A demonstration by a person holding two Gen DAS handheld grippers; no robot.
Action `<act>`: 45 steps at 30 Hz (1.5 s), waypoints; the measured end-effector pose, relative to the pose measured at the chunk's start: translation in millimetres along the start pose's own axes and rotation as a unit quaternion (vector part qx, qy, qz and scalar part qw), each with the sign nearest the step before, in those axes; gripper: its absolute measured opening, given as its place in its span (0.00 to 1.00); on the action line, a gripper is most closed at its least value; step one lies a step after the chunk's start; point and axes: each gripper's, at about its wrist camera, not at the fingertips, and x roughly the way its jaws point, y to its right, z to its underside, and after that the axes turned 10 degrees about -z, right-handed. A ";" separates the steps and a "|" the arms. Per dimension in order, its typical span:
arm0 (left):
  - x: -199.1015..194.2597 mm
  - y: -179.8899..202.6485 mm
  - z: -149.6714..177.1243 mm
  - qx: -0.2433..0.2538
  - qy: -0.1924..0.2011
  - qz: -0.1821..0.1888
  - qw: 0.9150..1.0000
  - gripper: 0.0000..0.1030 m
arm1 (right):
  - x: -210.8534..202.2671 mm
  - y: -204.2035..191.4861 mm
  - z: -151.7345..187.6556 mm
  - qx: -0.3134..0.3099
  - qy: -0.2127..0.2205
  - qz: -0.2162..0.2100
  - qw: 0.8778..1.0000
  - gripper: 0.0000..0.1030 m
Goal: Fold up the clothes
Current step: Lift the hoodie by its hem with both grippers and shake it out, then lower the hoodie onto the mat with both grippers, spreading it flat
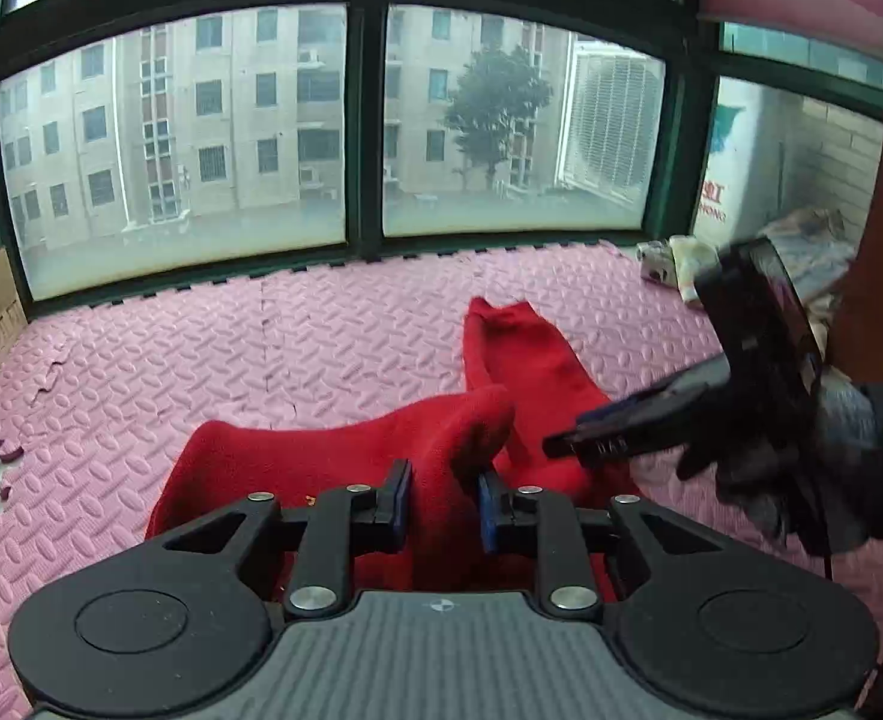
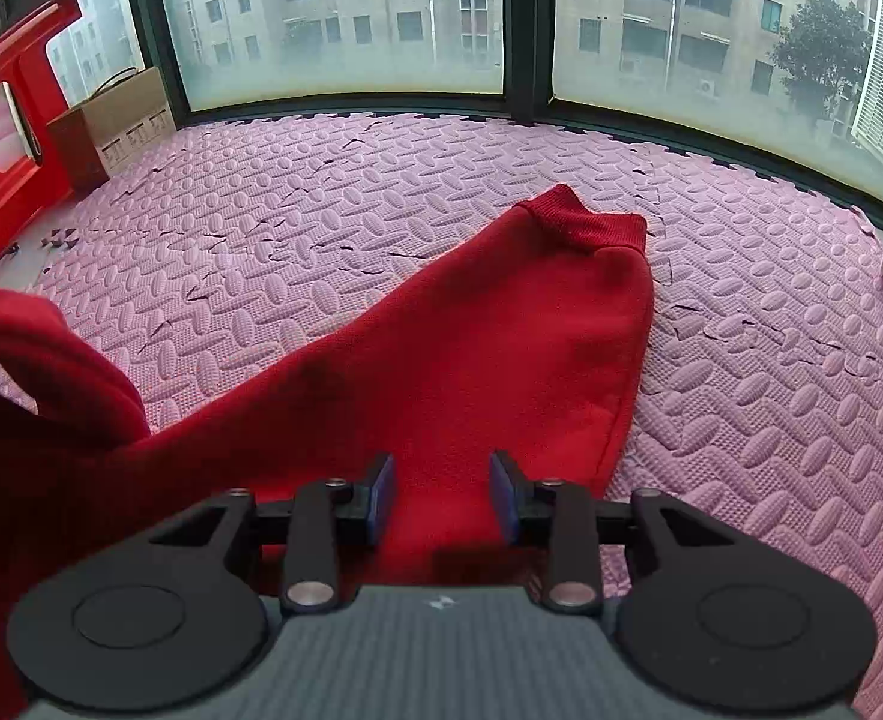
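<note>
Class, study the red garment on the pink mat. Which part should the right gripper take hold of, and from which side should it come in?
Probably the ribbed cuff at the far end of the red garment. It lies flat on the pink mat with a free edge, so the right gripper, open, could slide in low from the cuff's far side and pinch that thicker band.

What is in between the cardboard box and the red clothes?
Only bare pink foam mat lies between the cardboard box and the red garment, as the right wrist view shows.
</note>
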 end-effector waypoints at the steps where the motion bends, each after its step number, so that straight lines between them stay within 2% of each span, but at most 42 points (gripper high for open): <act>1: 4.4 -1.2 6.4 -0.005 -0.024 0.013 1.000 0.19 | -0.6 -0.1 0.4 0.001 0.001 0.000 1.000 0.33; 3: 6.5 -6.4 17.4 -0.015 -0.040 0.017 0.999 0.16 | -13.1 -3.2 -5.0 0.004 0.016 -0.025 1.000 0.33; 7: -7.4 -23.9 26.6 -0.054 -0.017 -0.001 0.998 0.15 | -34.8 -24.1 -10.3 -0.023 0.009 -0.109 0.994 0.33; 10: -12.2 -41.8 27.2 -0.112 -0.003 0.005 0.994 0.14 | -40.0 -51.6 -4.9 -0.083 -0.008 -0.144 0.986 0.33; 12: -12.9 -46.8 27.9 -0.131 -0.001 0.009 0.991 0.14 | -40.6 -71.1 -1.0 -0.130 -0.012 -0.157 0.979 0.33; 19: -15.8 -45.0 32.1 -0.118 0.006 0.018 0.993 0.14 | -19.8 -112.1 -8.3 -0.237 -0.011 -0.145 0.961 0.33; 21: -14.8 -46.7 33.3 -0.121 0.005 0.022 0.992 0.17 | -11.5 -115.3 -12.0 -0.246 -0.017 -0.150 0.957 0.32; 22: -15.7 -47.6 34.7 -0.123 0.006 0.025 0.992 0.19 | -7.6 -115.9 -13.5 -0.247 -0.019 -0.156 0.956 0.25; 23: -17.5 -48.5 36.5 -0.125 0.008 0.029 0.992 0.19 | -5.6 -117.7 -15.0 -0.253 -0.021 -0.152 0.955 0.12; 25: -20.0 -49.6 40.9 -0.126 0.009 0.037 0.991 0.31 | -5.1 -124.6 -18.5 -0.280 -0.008 -0.129 0.951 0.12; 26: -20.1 -49.2 44.0 -0.123 0.006 0.040 0.992 0.44 | -7.8 -128.9 -22.6 -0.298 0.007 -0.114 0.948 0.12; 28: -20.3 -48.3 50.3 -0.116 -0.001 0.046 0.992 0.45 | -14.0 -137.8 -31.6 -0.333 0.040 -0.080 0.939 0.11; 31: -20.5 -47.0 59.6 -0.106 -0.010 0.055 0.993 0.46 | -28.7 -145.6 -52.8 -0.364 0.142 -0.019 0.920 0.12; 32: -20.6 -46.6 62.7 -0.103 -0.014 0.058 0.993 0.46 | -32.6 -144.9 -61.9 -0.361 0.166 -0.016 0.917 0.18; 33: -20.6 -46.1 65.8 -0.099 -0.017 0.061 0.993 0.46 | -32.7 -142.9 -71.4 -0.355 0.172 -0.009 0.919 0.26; 34: -18.2 -46.3 69.0 -0.099 -0.025 0.060 0.993 0.46 | -29.0 -139.1 -77.4 -0.345 0.169 0.014 0.923 0.42; 35: -15.7 -47.0 71.3 -0.102 -0.033 0.057 0.993 0.46 | -24.6 -134.8 -82.7 -0.335 0.165 0.040 0.927 0.43; 37: -15.4 -49.5 73.6 -0.107 -0.036 0.057 0.992 0.47 | -16.9 -120.5 -85.3 -0.309 0.130 0.054 0.941 0.41; 40: -17.7 -52.1 74.8 -0.101 -0.033 0.056 0.993 0.48 | -11.4 -102.2 -72.4 -0.269 0.079 0.037 0.959 0.41; 43: -16.5 -54.6 74.1 -0.093 -0.034 0.053 0.994 0.49 | -9.3 -97.6 -43.3 -0.262 0.033 0.029 0.964 0.42; 45: -18.5 -55.5 73.1 -0.090 -0.028 0.049 0.994 0.49 | -16.0 -96.3 -19.8 -0.245 0.008 0.009 0.970 0.43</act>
